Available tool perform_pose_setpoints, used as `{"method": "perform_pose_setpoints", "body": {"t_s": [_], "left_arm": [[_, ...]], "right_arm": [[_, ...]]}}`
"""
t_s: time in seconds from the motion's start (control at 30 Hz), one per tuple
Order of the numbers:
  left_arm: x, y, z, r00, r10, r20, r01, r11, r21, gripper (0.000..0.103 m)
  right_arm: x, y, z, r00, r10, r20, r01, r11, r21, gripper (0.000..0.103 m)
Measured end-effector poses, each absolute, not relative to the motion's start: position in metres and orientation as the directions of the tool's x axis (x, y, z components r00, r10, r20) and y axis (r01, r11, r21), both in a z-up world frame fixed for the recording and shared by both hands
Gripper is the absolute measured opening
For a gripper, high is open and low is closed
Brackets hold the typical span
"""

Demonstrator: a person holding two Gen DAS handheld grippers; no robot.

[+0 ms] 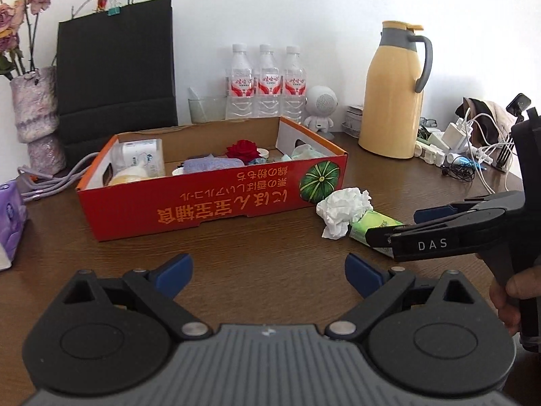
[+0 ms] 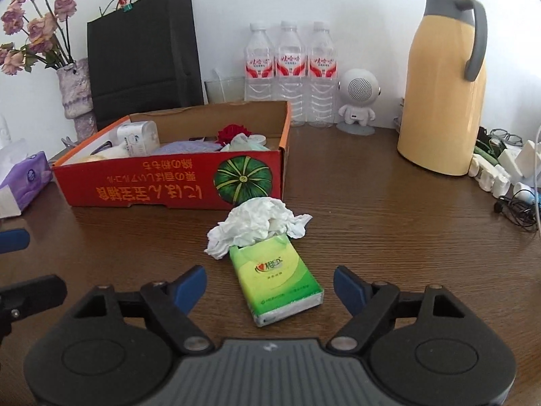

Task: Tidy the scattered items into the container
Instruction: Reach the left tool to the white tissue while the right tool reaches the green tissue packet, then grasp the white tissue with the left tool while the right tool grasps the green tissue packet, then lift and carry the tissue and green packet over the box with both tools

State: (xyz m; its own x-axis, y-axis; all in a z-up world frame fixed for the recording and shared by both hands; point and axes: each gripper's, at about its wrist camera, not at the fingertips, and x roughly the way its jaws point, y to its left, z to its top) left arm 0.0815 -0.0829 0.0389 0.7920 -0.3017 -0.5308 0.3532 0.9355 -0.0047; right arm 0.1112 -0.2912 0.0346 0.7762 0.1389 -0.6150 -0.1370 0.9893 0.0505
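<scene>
A red cardboard box (image 1: 189,206) (image 2: 142,189) stands on the wooden table and holds a red rose, white packets and other small items. A green tissue pack (image 2: 279,279) (image 1: 372,225) lies flat in front of the box's right end. A crumpled white tissue (image 2: 257,225) (image 1: 345,209) lies against the pack's far end. My right gripper (image 2: 269,284) is open, its blue pads on either side of the tissue pack, apart from it. My left gripper (image 1: 268,275) is open and empty over bare table in front of the box.
At the back stand a black paper bag (image 1: 115,77), three water bottles (image 1: 265,81), a white speaker figure (image 1: 321,108), a yellow thermos jug (image 1: 394,94) and a vase of dried roses (image 1: 35,118). A purple tissue pack (image 1: 10,216) lies left. Chargers and cables (image 1: 463,149) crowd the right.
</scene>
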Motion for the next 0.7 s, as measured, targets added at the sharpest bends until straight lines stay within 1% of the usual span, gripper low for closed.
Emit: {"method": "perform_pose_setpoints", "body": {"t_s": [0.07, 0.1, 0.13, 0.2, 0.23, 0.3, 0.37, 0.4, 0.43, 0.47, 0.53, 0.57, 0.6, 0.63, 0.67, 0.7], "left_arm": [[0.100, -0.094, 0.036, 0.767, -0.327, -0.552, 0.388, 0.921, -0.007, 0.099], [0.108, -0.102, 0.035, 0.755, -0.337, -0.563, 0.403, 0.915, -0.008, 0.099], [0.117, -0.109, 0.034, 0.744, -0.347, -0.571, 0.418, 0.908, -0.007, 0.099], [0.131, -0.125, 0.033, 0.722, -0.374, -0.582, 0.453, 0.891, -0.011, 0.099], [0.138, -0.136, 0.033, 0.714, -0.392, -0.580, 0.473, 0.881, -0.014, 0.099], [0.149, -0.163, 0.031, 0.691, -0.440, -0.573, 0.530, 0.848, -0.010, 0.099], [0.162, -0.187, 0.028, 0.685, -0.446, -0.576, 0.552, 0.834, 0.011, 0.100], [0.170, -0.198, 0.025, 0.680, -0.451, -0.579, 0.557, 0.831, 0.007, 0.100], [0.177, -0.208, 0.022, 0.681, -0.440, -0.586, 0.554, 0.832, 0.020, 0.100], [0.182, -0.217, 0.018, 0.690, -0.417, -0.591, 0.546, 0.836, 0.048, 0.100], [0.189, -0.229, 0.008, 0.695, -0.386, -0.606, 0.544, 0.834, 0.092, 0.094], [0.191, -0.229, 0.003, 0.692, -0.377, -0.615, 0.536, 0.840, 0.088, 0.077], [0.193, -0.227, 0.000, 0.685, -0.371, -0.627, 0.523, 0.850, 0.069, 0.046], [0.193, -0.221, -0.002, 0.681, -0.383, -0.624, 0.515, 0.857, 0.035, 0.038], [0.192, -0.216, -0.001, 0.683, -0.389, -0.618, 0.507, 0.862, 0.018, 0.027], [0.188, -0.211, 0.002, 0.695, -0.387, -0.607, 0.504, 0.863, 0.026, 0.023]], "right_arm": [[0.122, -0.291, 0.031, 0.767, 0.128, -0.628, -0.143, 0.989, 0.026, 0.067], [0.126, -0.291, 0.029, 0.757, 0.133, -0.640, -0.161, 0.987, 0.014, 0.054], [0.129, -0.292, 0.027, 0.744, 0.138, -0.653, -0.169, 0.986, 0.016, 0.048], [0.126, -0.300, 0.029, 0.743, 0.126, -0.658, -0.137, 0.990, 0.035, 0.046], [0.121, -0.307, 0.031, 0.749, 0.095, -0.656, -0.098, 0.995, 0.032, 0.045], [0.110, -0.326, 0.039, 0.776, 0.050, -0.629, -0.015, 0.998, 0.060, 0.045], [0.100, -0.347, 0.047, 0.796, 0.034, -0.604, 0.047, 0.992, 0.118, 0.043], [0.096, -0.354, 0.051, 0.804, -0.011, -0.595, 0.091, 0.990, 0.105, 0.042], [0.093, -0.359, 0.054, 0.812, -0.039, -0.583, 0.112, 0.990, 0.090, 0.042], [0.090, -0.367, 0.057, 0.821, -0.017, -0.571, 0.105, 0.987, 0.122, 0.042], [0.086, -0.372, 0.061, 0.831, 0.008, -0.556, 0.096, 0.983, 0.157, 0.042], [0.087, -0.370, 0.063, 0.834, -0.003, -0.551, 0.094, 0.986, 0.137, 0.042], [0.086, -0.368, 0.065, 0.838, -0.011, -0.546, 0.090, 0.989, 0.119, 0.042], [0.087, -0.367, 0.066, 0.841, -0.010, -0.541, 0.086, 0.990, 0.115, 0.042], [0.088, -0.367, 0.066, 0.840, -0.002, -0.543, 0.083, 0.989, 0.124, 0.042], [0.088, -0.366, 0.067, 0.840, 0.007, -0.543, 0.078, 0.988, 0.133, 0.042]]}}
